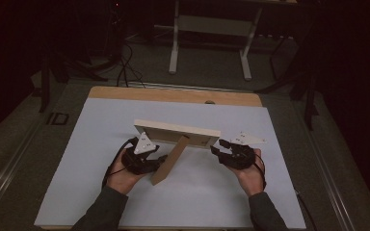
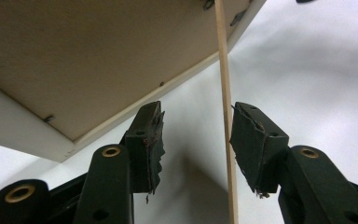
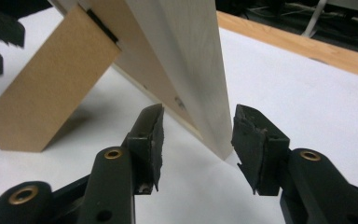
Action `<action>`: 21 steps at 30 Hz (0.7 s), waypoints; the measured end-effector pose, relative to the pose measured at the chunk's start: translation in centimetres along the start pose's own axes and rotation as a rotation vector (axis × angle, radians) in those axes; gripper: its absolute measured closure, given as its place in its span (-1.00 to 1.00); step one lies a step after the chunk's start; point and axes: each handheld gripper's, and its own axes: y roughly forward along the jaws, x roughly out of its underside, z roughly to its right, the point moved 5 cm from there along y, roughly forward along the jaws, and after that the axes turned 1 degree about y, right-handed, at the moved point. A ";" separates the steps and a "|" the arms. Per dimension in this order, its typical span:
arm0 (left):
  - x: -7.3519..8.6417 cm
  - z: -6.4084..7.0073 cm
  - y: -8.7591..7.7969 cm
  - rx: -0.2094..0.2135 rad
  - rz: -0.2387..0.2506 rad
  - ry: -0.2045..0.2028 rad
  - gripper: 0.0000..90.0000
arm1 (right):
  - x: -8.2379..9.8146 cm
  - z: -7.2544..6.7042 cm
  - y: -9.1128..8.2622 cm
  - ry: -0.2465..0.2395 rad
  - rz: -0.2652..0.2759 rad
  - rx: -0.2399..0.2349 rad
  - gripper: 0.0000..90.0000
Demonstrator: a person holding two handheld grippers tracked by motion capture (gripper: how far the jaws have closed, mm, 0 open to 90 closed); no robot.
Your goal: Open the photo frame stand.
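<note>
On the left of the white table [image 1: 101,144], I am holding my left gripper [image 1: 150,159] low behind a wooden picture frame [image 1: 176,129], which is standing on the board near the middle of the table with its back turned toward me. Along my own left jaws, I am seeing them parted, with the thin edge of the frame's brown prop leg [image 2: 225,112] running up between them. The leg is lying just against the pad [image 2: 251,140] on that view's right, while the other pad is standing clear of it, so I am not clamping anything. The frame's brown back panel [image 2: 84,56] is hanging over the jaws in that same view.

Moving to the middle, the prop leg is slanting from the frame's back down to the table toward me.

On the right, I am keeping my right gripper [image 1: 221,147] at the frame's right end. Its jaws are also standing apart, straddling the frame's pale lower corner [image 3: 214,135] without pressing on it; I am seeing gaps on both sides.
</note>
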 end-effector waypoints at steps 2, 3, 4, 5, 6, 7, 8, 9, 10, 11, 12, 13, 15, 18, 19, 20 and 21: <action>-0.1 -0.2 -0.2 0.001 0.007 -0.004 0.20 | 0.3 0.1 0.1 -0.002 -0.014 -0.003 0.19; -0.1 -0.2 -0.3 0.000 0.010 -0.008 0.20 | 0.4 0.2 0.1 0.000 -0.021 -0.004 0.20; -0.2 -0.3 -0.4 -0.001 0.013 -0.008 0.20 | 0.5 0.3 0.1 0.002 -0.026 -0.005 0.20; -0.2 -0.4 -0.4 -0.002 0.015 -0.010 0.21 | 0.6 0.4 0.2 0.001 -0.029 -0.006 0.21; -0.3 -0.5 -0.5 -0.005 0.018 -0.011 0.21 | 0.8 0.5 0.3 0.003 -0.036 -0.002 0.21; -0.3 -0.6 -0.5 -0.007 0.020 -0.015 0.22 | 1.0 0.5 0.4 -0.001 -0.041 0.001 0.21; -0.4 -0.8 -0.6 -0.008 0.027 -0.020 0.22 | 1.1 0.6 0.4 -0.001 -0.046 0.004 0.21; -0.4 -0.9 -0.7 -0.012 0.031 -0.028 0.22 | 1.3 0.7 0.5 0.004 -0.048 0.007 0.21; -0.4 -1.1 -0.7 -0.016 0.035 -0.036 0.22 | 1.4 0.9 0.5 0.009 -0.049 0.008 0.21; -0.4 -1.3 -0.8 -0.023 0.037 -0.041 0.22 | 1.5 1.0 0.5 0.014 -0.051 0.010 0.21; -0.4 -1.5 -0.8 -0.027 0.041 -0.052 0.22 | 1.6 1.1 0.6 0.017 -0.053 0.010 0.21; -0.4 -1.6 -0.8 -0.032 0.044 -0.062 0.22 | 1.7 1.2 0.6 0.019 -0.055 0.014 0.21; -0.4 -1.8 -0.9 -0.039 0.048 -0.069 0.22 | 2.0 1.4 0.7 0.012 -0.065 0.020 0.23; -0.4 -2.1 -1.1 -0.044 0.061 -0.081 0.22 | 2.3 1.7 0.8 0.016 -0.074 0.028 0.25; -0.4 -2.2 -1.2 -0.046 0.063 -0.083 0.22 | 2.3 1.9 0.7 0.020 -0.076 0.031 0.26; -0.4 -2.3 -1.2 -0.050 0.066 -0.085 0.22 | 2.4 2.0 0.7 0.021 -0.077 0.033 0.26; -0.5 -2.3 -1.3 -0.052 0.070 -0.088 0.22 | 2.4 2.2 0.7 0.024 -0.078 0.035 0.26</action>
